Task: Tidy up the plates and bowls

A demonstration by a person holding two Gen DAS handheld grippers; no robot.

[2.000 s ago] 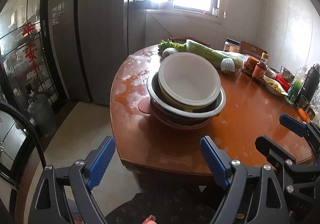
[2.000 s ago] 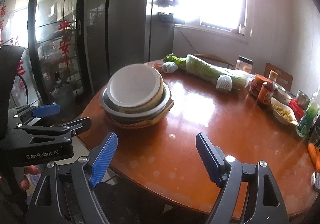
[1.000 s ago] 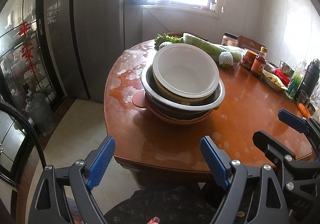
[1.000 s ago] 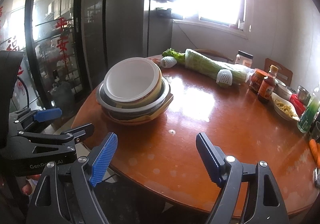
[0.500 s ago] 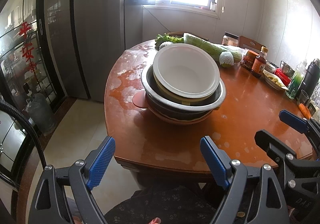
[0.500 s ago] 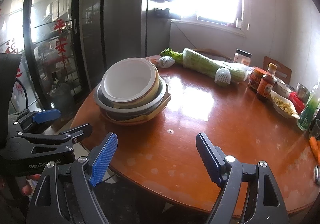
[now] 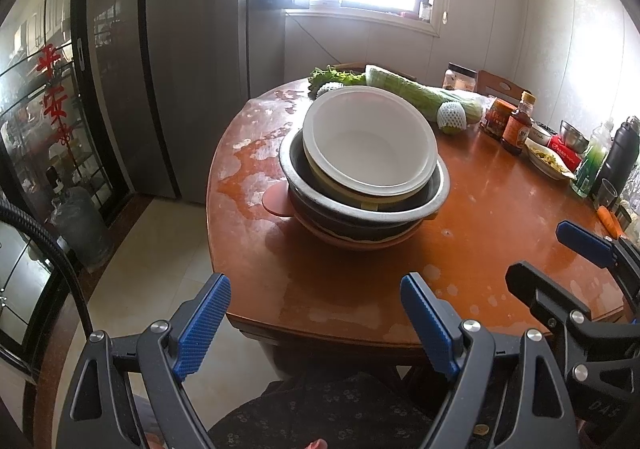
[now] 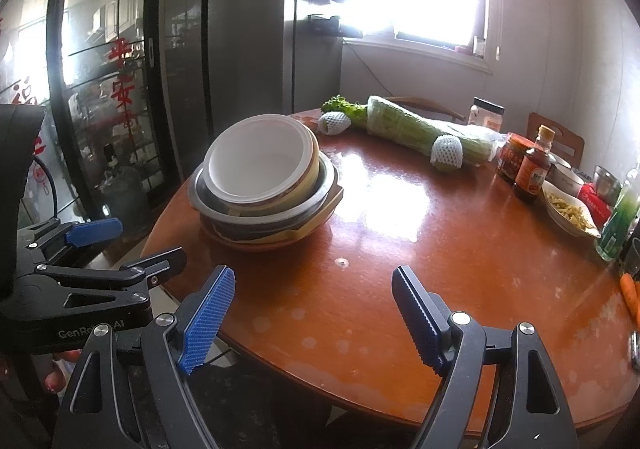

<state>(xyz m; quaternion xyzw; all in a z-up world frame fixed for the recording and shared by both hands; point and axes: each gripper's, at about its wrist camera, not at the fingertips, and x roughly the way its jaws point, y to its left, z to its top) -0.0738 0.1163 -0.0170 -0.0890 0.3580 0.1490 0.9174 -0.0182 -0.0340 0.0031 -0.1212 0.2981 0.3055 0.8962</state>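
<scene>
Nested stack of bowls [image 7: 366,169], white bowl [image 8: 256,159] uppermost, is set near the left edge of the round table [image 7: 500,233]. Left gripper [image 7: 316,323] and right gripper [image 8: 310,315] are held spread and empty at the near edge, well apart from the stack.

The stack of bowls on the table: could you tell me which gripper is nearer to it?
Left. The left gripper faces the stack of bowls head-on; the right gripper sits further right, with the stack off to its left.
</scene>
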